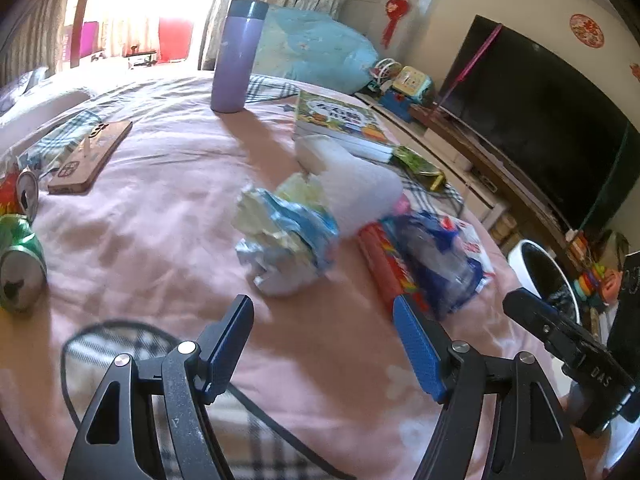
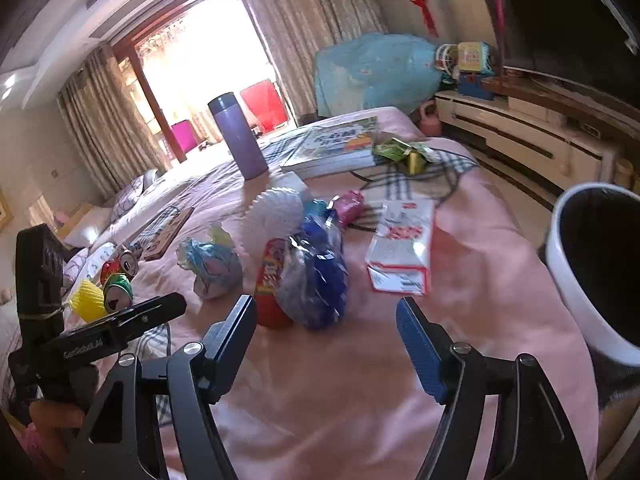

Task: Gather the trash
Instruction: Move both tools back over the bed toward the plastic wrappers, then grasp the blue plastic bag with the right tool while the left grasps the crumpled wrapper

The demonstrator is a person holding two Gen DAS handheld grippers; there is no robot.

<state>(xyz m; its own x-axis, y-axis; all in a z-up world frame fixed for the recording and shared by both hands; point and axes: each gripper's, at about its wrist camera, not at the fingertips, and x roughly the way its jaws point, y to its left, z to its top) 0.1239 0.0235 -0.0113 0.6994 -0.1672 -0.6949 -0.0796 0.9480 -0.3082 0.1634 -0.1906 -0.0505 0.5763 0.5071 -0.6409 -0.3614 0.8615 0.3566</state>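
- The left gripper (image 1: pixel 322 344) hangs low over the pink bed (image 1: pixel 168 184), its blue-padded fingers spread wide with nothing between them.
- A crumpled blue-and-white wrapper (image 1: pixel 286 240) lies just ahead of it at 12 o'clock, apart from the fingers.
- At 1 o'clock sits a clear blue plastic bag (image 1: pixel 440 256) on a red packet (image 1: pixel 380 268), close by the right-hand finger.
- Two crushed cans, one green (image 1: pixel 18 268) and one red (image 1: pixel 22 196), lie well off at 9 o'clock, cut by the frame edge.
- The right gripper (image 2: pixel 326 340) is likewise held apart and empty above the bed, angled down.
- For it the blue bag (image 2: pixel 316 276) and red packet (image 2: pixel 270 280) lie at 12 o'clock just past the fingertips, and a flattened white carton (image 2: pixel 402 248) at 1 o'clock.
- A white trash bin (image 2: pixel 592 264) stands beside the bed at 3 o'clock, partly out of frame.
- A white ribbed foam piece (image 2: pixel 276 208) behind the bag is blurred; I cannot tell exactly what it is.
- A purple flask (image 2: pixel 238 136) stands upright at the far side.
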